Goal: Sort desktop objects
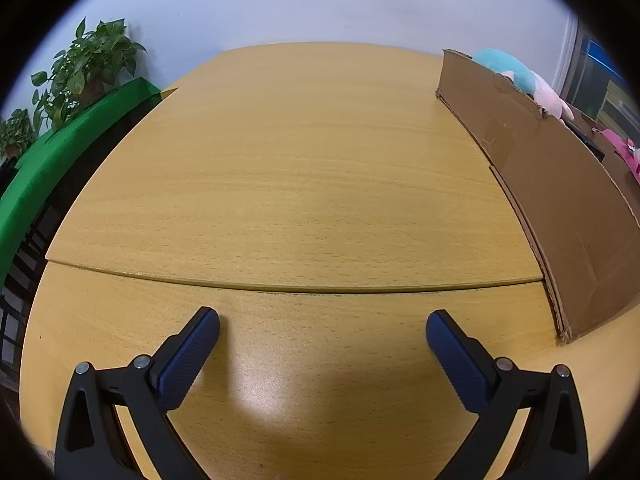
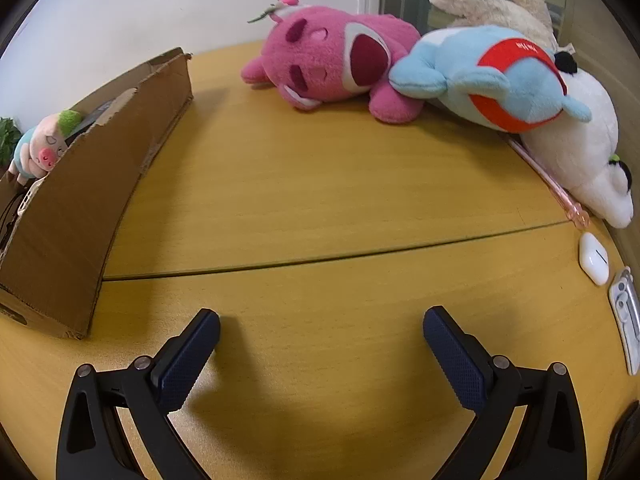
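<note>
On the wooden table (image 2: 320,184), the things left to sort lie along the far and right side in the right wrist view: a pink plush (image 2: 332,60) lying down, a blue plush (image 2: 488,76) resting against it and on a white plush (image 2: 588,160), a cream plush (image 2: 492,0) behind them, a pink pen (image 2: 556,184) tucked under the white one, a white earbud case (image 2: 594,258) just beyond the pen's tip, and a silvery gadget (image 2: 626,316) at the edge. The cardboard box (image 2: 92,184) stands to the left, already holding a small pig plush (image 2: 38,148) and other items too hidden to name. The step in hand looks like choosing the next thing; the right gripper (image 2: 322,330) would do well to approach the pink plush low and square, pinching a limb or the body's narrow part, since soft fur compresses and may slip. Its jaws are spread wide, holding nothing, hovering just above the table. The left gripper (image 1: 322,332) likewise has its jaws spread wide and empty over bare table, the box wall (image 1: 560,200) to its right, and could steady the box during a drop
</note>
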Available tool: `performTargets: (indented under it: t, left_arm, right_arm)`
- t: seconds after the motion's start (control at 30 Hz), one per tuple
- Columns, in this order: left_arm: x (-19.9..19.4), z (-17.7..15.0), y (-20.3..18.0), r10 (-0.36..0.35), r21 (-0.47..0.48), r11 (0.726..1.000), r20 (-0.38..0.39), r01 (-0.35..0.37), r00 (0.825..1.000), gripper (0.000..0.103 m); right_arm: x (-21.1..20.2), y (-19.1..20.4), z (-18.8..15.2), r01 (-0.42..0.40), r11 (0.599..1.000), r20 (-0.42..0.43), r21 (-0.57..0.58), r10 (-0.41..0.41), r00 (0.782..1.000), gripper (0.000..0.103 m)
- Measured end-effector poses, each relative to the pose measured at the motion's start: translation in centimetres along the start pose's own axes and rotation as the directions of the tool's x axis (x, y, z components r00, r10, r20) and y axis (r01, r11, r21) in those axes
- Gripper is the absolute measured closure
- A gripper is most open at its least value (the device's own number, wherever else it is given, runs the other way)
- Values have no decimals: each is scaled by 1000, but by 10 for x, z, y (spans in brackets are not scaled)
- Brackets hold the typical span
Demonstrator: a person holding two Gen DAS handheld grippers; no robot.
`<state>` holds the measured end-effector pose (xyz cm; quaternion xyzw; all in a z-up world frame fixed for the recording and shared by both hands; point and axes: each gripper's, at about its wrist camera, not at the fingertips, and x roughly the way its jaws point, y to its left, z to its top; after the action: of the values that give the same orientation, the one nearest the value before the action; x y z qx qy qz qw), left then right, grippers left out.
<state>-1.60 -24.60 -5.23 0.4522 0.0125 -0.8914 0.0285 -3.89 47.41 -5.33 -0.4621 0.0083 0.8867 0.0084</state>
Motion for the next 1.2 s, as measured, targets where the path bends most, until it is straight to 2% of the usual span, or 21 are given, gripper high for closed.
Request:
performTargets:
  t: [0.5, 1.2]
  left_arm:
    - [8, 9, 9, -29, 33, 999, -4, 30, 1000, 0]
    - [8, 9, 10, -31, 35, 999, -3, 31, 1000, 0]
  right_arm:
    - [9, -7, 11, -5, 1000, 11, -4, 5, 1000, 0]
    - [10, -8, 13, -8, 1000, 11, -11, 9, 1000, 0]
